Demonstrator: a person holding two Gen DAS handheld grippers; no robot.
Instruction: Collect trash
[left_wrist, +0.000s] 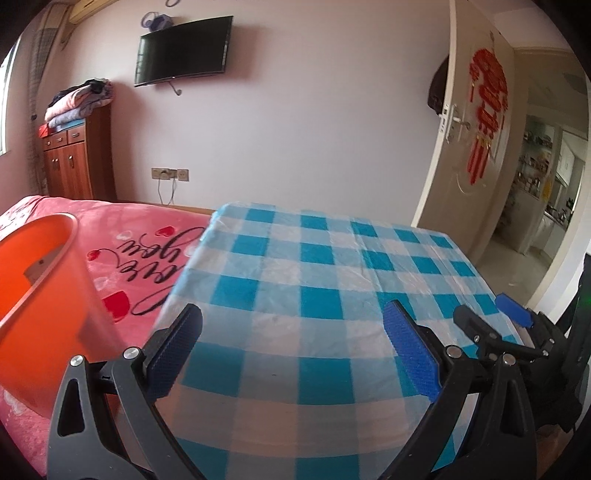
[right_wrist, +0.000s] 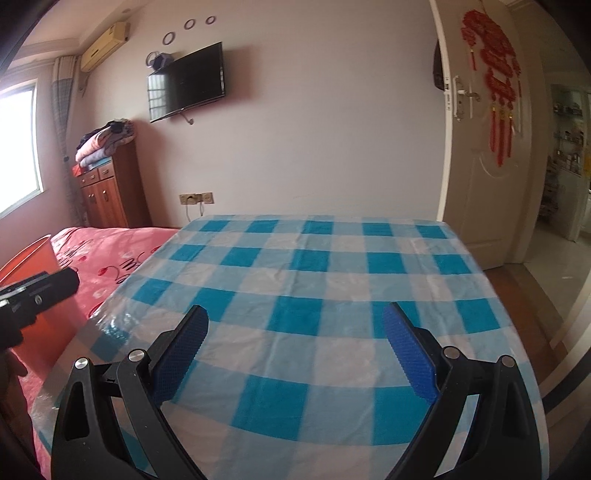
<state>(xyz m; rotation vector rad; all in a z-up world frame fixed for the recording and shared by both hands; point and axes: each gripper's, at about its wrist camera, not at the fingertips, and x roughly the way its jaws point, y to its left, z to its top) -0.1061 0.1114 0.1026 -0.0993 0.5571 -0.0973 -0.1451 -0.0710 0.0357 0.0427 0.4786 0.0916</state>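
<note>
Both the left gripper (left_wrist: 291, 332) and right gripper (right_wrist: 293, 336) hover spread wide, empty, above the checked tablecloth (right_wrist: 314, 280); no trash shows ahead of the fingers, so collecting looks finished or unstarted; orange bin (left_wrist: 37, 280) sits left of the left fingers; next, I judge, search for litter
</note>
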